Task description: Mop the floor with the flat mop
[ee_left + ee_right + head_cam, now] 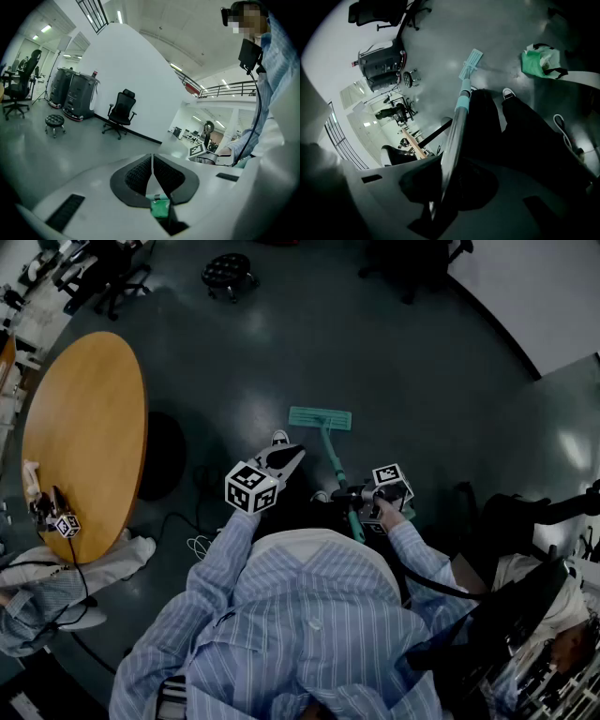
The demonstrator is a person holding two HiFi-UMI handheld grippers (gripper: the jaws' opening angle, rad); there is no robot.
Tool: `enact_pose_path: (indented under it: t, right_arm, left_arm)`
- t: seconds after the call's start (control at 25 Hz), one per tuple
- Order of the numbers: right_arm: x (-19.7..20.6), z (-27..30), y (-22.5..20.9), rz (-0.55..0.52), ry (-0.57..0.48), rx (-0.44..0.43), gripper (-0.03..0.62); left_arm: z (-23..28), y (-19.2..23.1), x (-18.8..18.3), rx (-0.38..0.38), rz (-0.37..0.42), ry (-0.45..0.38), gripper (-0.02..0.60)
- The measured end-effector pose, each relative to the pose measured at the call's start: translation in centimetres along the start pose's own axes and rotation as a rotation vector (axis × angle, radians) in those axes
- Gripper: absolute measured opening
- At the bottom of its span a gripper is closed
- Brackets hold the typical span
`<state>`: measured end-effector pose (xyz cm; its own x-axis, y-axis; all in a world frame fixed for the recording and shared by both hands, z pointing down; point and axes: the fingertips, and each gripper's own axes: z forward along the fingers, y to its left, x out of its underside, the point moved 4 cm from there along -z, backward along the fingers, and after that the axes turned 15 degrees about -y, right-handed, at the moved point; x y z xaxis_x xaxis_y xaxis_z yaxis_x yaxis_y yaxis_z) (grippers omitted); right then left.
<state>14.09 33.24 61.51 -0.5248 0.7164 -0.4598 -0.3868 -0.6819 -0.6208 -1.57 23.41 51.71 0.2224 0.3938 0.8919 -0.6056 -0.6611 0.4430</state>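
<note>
One gripper does the work: our right gripper (349, 495) pinches the mop handle (330, 451), our left gripper (289, 457) hovers pressed together and empty, and with the mop head (320, 417) flat on the floor (375, 343) ahead, we judge ourselves mid-stroke, needing a steady forward push next.

No legible words, brands or numbers anywhere, only black-and-white square coded markers stood on the left gripper (296, 455) cube, the right gripper (340, 493) cube
</note>
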Motion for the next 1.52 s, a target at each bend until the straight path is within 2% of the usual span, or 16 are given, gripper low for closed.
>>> enact_pose_path:
  t: [0.64, 0.88, 1.52]
  right_arm:
    - [-0.7, -0.4, 0.5, 0.010, 0.010, -0.018, 0.078]
    - [-0.2, -0.1, 1.0, 0.003, 0.015, -0.030, 0.078]
    - [-2.5, -0.3, 2.3, 0.016, 0.030, -0.083, 0.081]
  left_arm:
    - [1.4, 0.6, 0.3, -0.004, -0.022, 0.023, 0.009]
    - [1.0, 1.3, -0.6, -0.038, -0.035, -0.020, 0.009]
    - [2.3, 2.1, -1.9, -0.124, -0.021, -0.069, 0.009]
